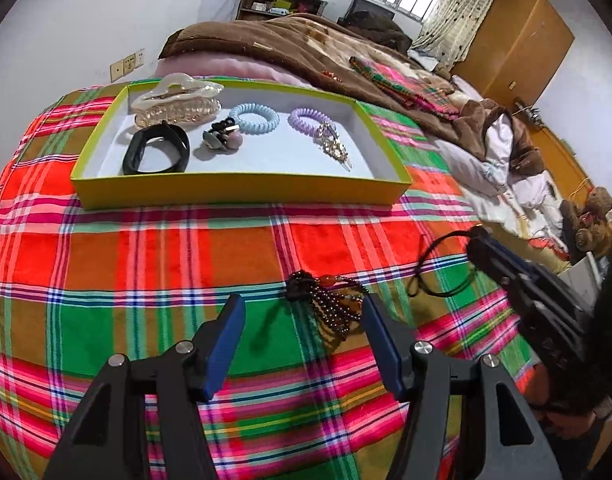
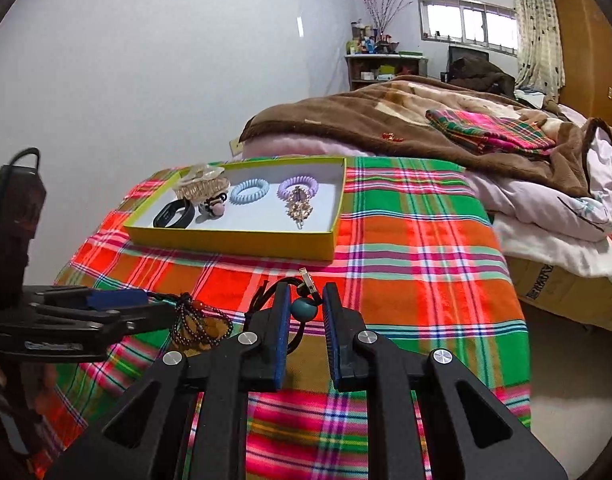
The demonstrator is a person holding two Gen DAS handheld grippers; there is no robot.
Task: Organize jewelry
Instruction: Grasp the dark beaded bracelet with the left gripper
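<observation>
A yellow-green box (image 1: 242, 192) (image 2: 234, 240) on the plaid cloth holds a clear claw clip (image 1: 178, 100), a black band (image 1: 156, 150), blue (image 1: 254, 118) and purple (image 1: 310, 120) coil ties and a gold clip (image 1: 334, 146). My left gripper (image 1: 302, 312) is open, its fingers either side of a dark bead bracelet (image 1: 330, 300) (image 2: 200, 324) on the cloth. My right gripper (image 2: 304, 300) is partly open around a black cord necklace with a teal bead (image 2: 304, 309); the cord (image 1: 426, 276) loops on the cloth.
A brown blanket (image 1: 306, 52) and a folded plaid cloth (image 1: 398, 76) lie beyond the box. White bedding (image 2: 546, 216) is at the right. The bed edge drops to the floor at the right (image 2: 566, 360).
</observation>
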